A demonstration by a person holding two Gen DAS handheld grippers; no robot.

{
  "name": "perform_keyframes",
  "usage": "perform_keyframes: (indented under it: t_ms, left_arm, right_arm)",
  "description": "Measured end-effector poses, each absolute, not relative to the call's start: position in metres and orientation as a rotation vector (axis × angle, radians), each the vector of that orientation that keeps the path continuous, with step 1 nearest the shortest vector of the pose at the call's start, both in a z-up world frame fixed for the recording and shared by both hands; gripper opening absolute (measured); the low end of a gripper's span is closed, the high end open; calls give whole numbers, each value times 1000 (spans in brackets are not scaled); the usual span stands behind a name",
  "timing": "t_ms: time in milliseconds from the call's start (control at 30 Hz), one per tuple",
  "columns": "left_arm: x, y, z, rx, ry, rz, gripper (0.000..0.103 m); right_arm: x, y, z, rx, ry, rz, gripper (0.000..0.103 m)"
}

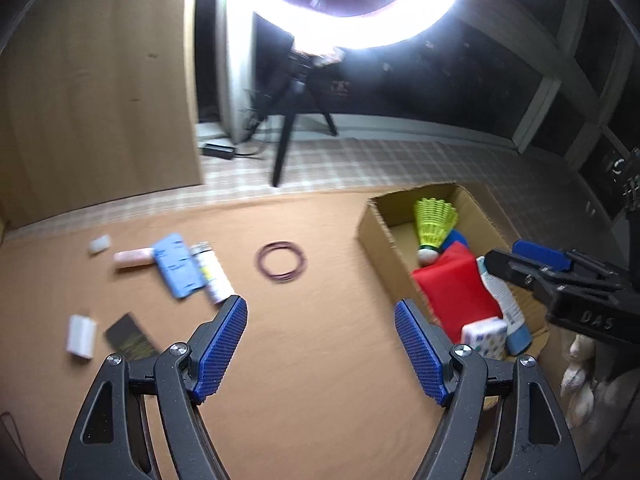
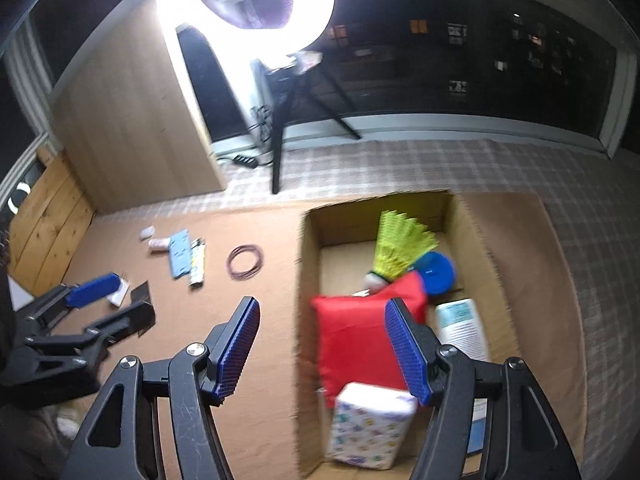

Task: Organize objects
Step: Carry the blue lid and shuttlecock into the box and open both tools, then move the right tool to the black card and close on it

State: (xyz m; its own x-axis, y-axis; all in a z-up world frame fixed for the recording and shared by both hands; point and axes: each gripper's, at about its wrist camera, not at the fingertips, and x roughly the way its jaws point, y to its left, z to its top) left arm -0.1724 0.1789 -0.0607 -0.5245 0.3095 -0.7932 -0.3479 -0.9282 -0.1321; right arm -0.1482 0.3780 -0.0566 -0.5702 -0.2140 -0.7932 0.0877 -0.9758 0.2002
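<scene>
1. The left gripper (image 1: 320, 344) is held with its jaws spread wide and nothing between them, above the brown counter (image 1: 320, 400).
2. The right gripper (image 2: 320, 346) is likewise held apart and empty, over the near left wall of the cardboard box (image 2: 310, 248).
3. Inside the box, a patterned tissue pack (image 2: 370, 426) is seen nearest, then a red pouch (image 2: 356, 340) and a white tube (image 2: 462, 326), with a yellow shuttlecock (image 2: 402, 246) and blue lid (image 2: 436, 272) toward the far wall.
4. Left of the box, a ring of dark bands (image 1: 281, 261) is seen on the counter.
5. Farther left, a blue packet (image 1: 176, 266), a white tube-shaped item (image 1: 212, 272) and a pink item (image 1: 134, 258) are clustered together.
6. Beyond the counter's far edge, a ring light (image 1: 362, 4) is seen on a tripod.
</scene>
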Motion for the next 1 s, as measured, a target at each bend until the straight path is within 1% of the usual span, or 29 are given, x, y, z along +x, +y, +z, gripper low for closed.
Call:
perform_keyframes:
  t_ms: [267, 533, 733, 900, 1000]
  left_arm:
    - [-140, 102, -43, -1245, 12, 2537, 79]
    - [-122, 37, -42, -1264, -59, 2582, 79]
    - [-108, -26, -51, -1316, -124, 2632, 79]
    - [-92, -84, -66, -1384, -177, 2676, 79]
    - [-80, -118, -78, -1431, -231, 2704, 79]
  right_arm:
    - [-140, 314, -57, 1358, -123, -2574, 61]
    - [-140, 256, -61, 1373, -68, -2497, 61]
    - [-147, 211, -71, 1400, -19, -2408, 61]
    - [-157, 173, -87, 1424, -1, -2306, 61]
    - [-164, 150, -98, 1439, 43, -2271, 61]
